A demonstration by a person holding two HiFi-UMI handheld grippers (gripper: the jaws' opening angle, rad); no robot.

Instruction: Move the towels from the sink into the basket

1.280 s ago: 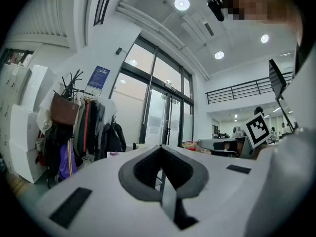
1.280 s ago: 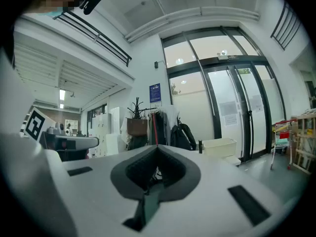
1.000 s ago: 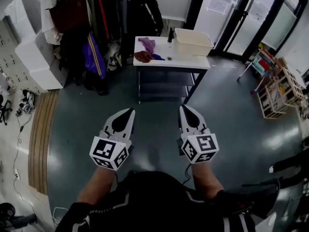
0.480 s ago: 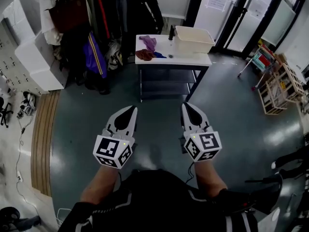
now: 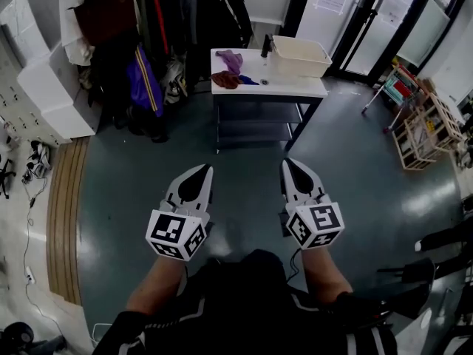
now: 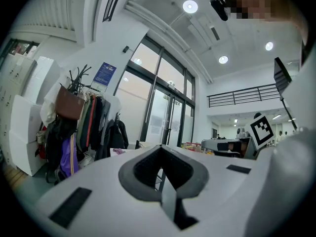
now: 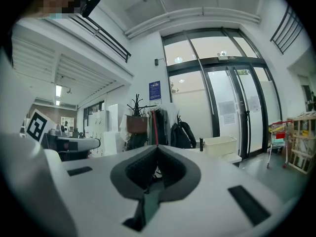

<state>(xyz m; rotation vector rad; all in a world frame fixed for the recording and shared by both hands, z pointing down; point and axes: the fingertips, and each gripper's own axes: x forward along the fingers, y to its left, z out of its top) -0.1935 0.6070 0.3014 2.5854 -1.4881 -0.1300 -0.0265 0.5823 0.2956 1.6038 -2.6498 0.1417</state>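
A purple towel [image 5: 230,59], a dark red towel [image 5: 225,80] and a sliver of a blue towel [image 5: 247,82] lie crumpled at the left end of the white sink [image 5: 284,89], the red and blue touching. A cream plastic basket [image 5: 299,56], rectangular and smooth-walled, sits at the right rear corner, just beside a black tap [image 5: 264,48]. The cloth looks soft, light and limp, likely to sag and drape when lifted. A raised fold atop each heap seems the best place to pinch, though the red towel may drag the blue one along. Well back from the sink, the left gripper [image 5: 201,174] and right gripper [image 5: 290,167] point level toward it over a glossy grey-green floor [image 5: 355,168], each with its jaws pressed together on nothing. Coats [image 5: 140,58] hang at left.
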